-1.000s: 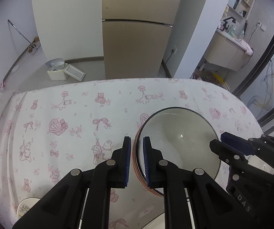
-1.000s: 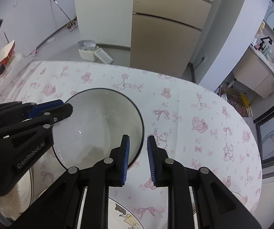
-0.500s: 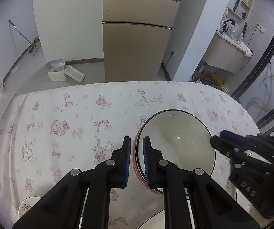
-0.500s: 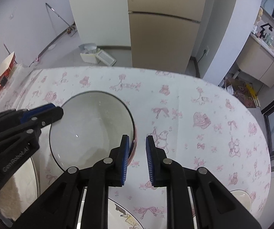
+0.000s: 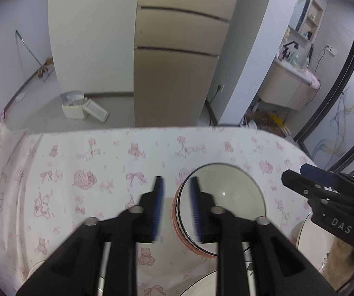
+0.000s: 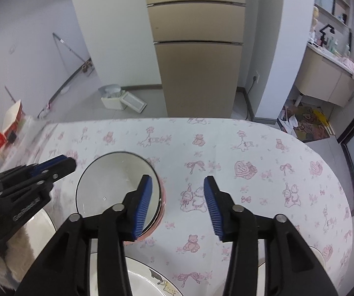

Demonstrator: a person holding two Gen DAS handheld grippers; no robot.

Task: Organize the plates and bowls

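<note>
On the left we are seeing the left gripper (image 5: 175,204) hanging above the table (image 5: 61,162), which is wearing a white cloth printed with pink bears and bows. Its blue-padded jaws have just been opening and are now standing apart; the near-left rim of the bowl (image 5: 226,190) is showing in the gap between them, yet the pads are not pressing on it, and motion blur is softening their edges.

Moving rightward, we are looking at that bowl, pale inside with a dark rim line and a pink outer wall, sitting upright on the cloth between the two tools. In the right wrist view the same bowl (image 6: 108,185) is lying to the left of centre.

Further right, the right gripper (image 6: 178,207) is hovering over the cloth beside the bowl. Its jaws have likewise just been opening and are spread wide, with only the patterned cloth visible between them; its left finger is overlapping the bowl's right rim in the picture, and we cannot tell whether it is touching.

Along the near edge a white plate (image 6: 142,281) with a small cartoon print is lying on the table, partly hidden by the gripper's arms.
</note>
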